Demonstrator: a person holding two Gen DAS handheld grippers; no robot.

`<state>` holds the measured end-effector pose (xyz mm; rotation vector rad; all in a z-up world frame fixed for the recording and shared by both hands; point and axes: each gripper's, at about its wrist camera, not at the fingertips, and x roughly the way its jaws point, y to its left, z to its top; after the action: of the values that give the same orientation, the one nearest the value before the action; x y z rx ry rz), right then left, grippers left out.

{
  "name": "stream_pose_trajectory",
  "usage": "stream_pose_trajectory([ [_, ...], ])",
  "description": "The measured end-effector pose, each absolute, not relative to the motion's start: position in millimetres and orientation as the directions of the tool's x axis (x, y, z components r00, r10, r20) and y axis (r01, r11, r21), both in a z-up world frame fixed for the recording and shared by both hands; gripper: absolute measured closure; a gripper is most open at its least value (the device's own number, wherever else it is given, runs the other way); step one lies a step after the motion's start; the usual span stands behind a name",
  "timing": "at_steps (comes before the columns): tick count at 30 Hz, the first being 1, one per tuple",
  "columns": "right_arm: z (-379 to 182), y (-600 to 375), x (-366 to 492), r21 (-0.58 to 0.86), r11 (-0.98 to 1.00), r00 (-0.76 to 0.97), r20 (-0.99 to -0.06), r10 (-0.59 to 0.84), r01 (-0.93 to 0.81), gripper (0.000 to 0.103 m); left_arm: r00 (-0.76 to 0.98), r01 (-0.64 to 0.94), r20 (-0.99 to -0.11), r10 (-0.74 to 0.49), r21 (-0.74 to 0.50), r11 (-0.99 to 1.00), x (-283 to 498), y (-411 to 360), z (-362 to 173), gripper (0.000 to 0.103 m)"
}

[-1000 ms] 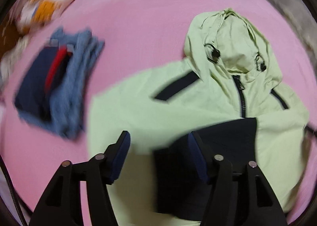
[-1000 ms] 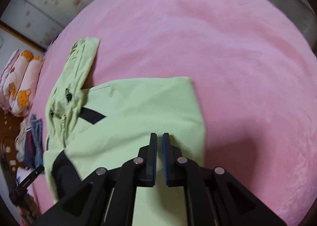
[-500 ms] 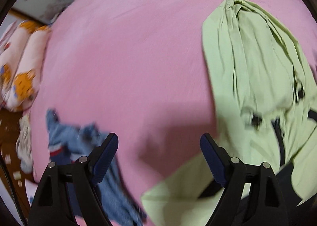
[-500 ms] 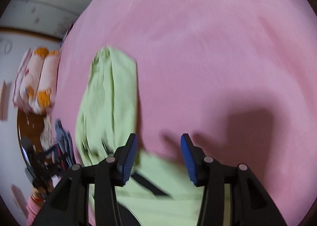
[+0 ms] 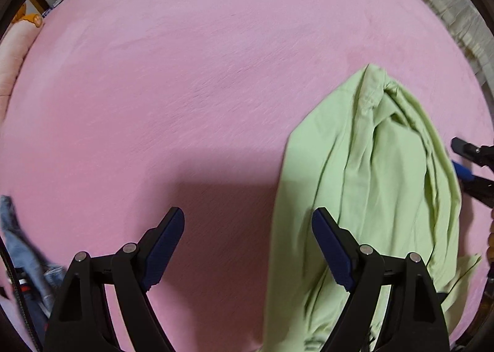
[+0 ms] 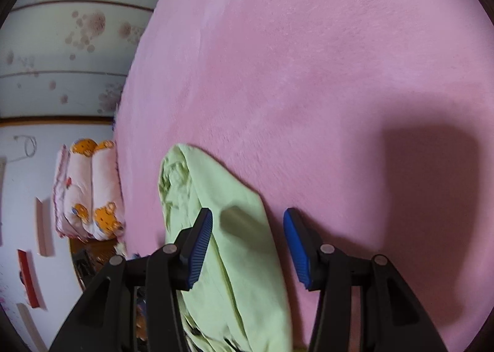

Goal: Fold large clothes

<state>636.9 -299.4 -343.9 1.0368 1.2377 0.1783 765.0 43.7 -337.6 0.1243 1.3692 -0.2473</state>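
With both the left gripper and right gripper spread and holding nothing over the hood lying on the pink bed, the hood fold seems next, calling for each to pinch a hood edge.

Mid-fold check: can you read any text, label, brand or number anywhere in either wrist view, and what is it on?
No readable text in either view.
Green jacket: no visible label or print.
Pillows: bear pictures only, no words.
Wall items: too blurred to read.
Blue clothes: blurred, nothing legible.
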Motion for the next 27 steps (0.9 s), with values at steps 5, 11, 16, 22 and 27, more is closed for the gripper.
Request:
stream_pose_trajectory([
  [5,-346.6,-297.6,657.2,0.729,0.604,0.367,-0.684,0.631,0.321,0.055,0.149,0.226,-0.965,-0.215,-0.179,0.958,779.8,43.1,-352.8,0.034],
  [11,-341.6,-290.8,669.1,0.688,0.687,0.339,-0.72,0.606,0.233,0.092,0.162,0.188,-0.948,-0.275,-0.244,0.951,783.9,32.1,-359.3,0.087],
  [16,-343.3,-300.2,660.7,0.767,0.587,0.39,-0.639,0.663,0.259,0.097,0.2,0.204,-0.932,-0.301,-0.261,0.944,778.3,32.6,-349.1,0.098],
  [22,-322.6,-309.0,651.3,0.855,0.478,0.435,-0.516,0.738,0.203,0.098,0.262,0.247,-0.873,-0.411,-0.351,0.903,755.9,45.4,-314.0,0.1],
  [27,-280.6,-303.9,638.9,0.892,0.451,0.41,-0.423,0.808,0.032,0.099,0.278,0.347,-0.793,-0.542,-0.443,0.827,720.1,60.2,-275.7,0.1],
])
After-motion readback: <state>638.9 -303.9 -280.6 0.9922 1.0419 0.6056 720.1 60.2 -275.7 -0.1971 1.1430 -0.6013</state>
